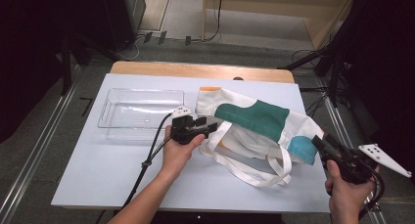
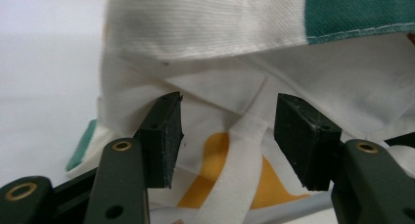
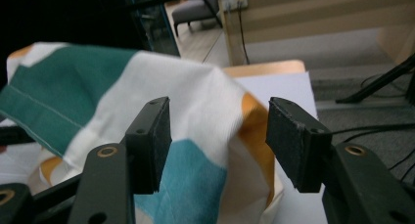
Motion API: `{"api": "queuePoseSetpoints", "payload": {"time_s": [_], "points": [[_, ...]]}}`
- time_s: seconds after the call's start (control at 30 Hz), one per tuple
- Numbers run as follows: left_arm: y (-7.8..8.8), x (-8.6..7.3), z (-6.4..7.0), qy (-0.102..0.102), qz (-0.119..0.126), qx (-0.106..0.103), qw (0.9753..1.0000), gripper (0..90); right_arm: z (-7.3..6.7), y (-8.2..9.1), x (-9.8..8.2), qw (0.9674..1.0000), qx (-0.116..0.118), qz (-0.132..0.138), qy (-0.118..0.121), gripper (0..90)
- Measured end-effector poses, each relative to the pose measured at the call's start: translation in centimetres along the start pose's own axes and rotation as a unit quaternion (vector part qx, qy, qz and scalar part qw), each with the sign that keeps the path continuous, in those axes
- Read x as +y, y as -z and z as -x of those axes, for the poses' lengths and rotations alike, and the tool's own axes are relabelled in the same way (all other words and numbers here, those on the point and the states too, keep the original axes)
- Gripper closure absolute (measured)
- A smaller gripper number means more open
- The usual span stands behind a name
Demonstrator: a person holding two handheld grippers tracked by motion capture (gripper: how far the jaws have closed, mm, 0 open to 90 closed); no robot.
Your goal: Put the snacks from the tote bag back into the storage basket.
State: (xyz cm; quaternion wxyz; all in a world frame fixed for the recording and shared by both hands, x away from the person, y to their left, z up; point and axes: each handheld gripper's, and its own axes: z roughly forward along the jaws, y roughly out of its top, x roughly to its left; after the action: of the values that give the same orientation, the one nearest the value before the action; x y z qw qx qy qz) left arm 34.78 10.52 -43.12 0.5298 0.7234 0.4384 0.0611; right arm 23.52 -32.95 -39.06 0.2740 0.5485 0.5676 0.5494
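Observation:
A white cloth tote bag [image 1: 254,121] with green, blue and orange patches lies crumpled on the white table [image 1: 112,170], its long straps [image 1: 259,177] trailing toward the front. My left gripper [image 1: 211,126] sits at the bag's left edge. In the left gripper view its jaws stand open [image 2: 227,131], with a white strap [image 2: 244,175] running up between the pads, untouched. My right gripper [image 1: 318,143] is at the bag's right end by the blue patch. In the right gripper view it is open [image 3: 218,136], and the bag's cloth [image 3: 195,97] lies between and beyond the pads.
A clear plastic tray [image 1: 110,99] rests on the table's back left, just left of the bag. A wooden strip [image 1: 200,70] edges the table's far side. Cables and dark stands are on the floor around the table.

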Motion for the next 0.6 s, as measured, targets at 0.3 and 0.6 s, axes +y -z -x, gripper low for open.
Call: {"api": "queuePoseSetpoints", "payload": {"time_s": [0.3,0.6], "points": [[-0.9,-0.3,1.4,-0.026,0.001,-0.001,0.9997,57.1,-7.0,-0.9,0.5,0.9947,0.086,0.001,0.055,43.7],[0.1,0.4,1.9,-0.024,0.015,-0.022,0.9994,78.2,-10.9,-5.3,-2.0,0.9873,0.040,-0.044,0.147,17.4]]}}
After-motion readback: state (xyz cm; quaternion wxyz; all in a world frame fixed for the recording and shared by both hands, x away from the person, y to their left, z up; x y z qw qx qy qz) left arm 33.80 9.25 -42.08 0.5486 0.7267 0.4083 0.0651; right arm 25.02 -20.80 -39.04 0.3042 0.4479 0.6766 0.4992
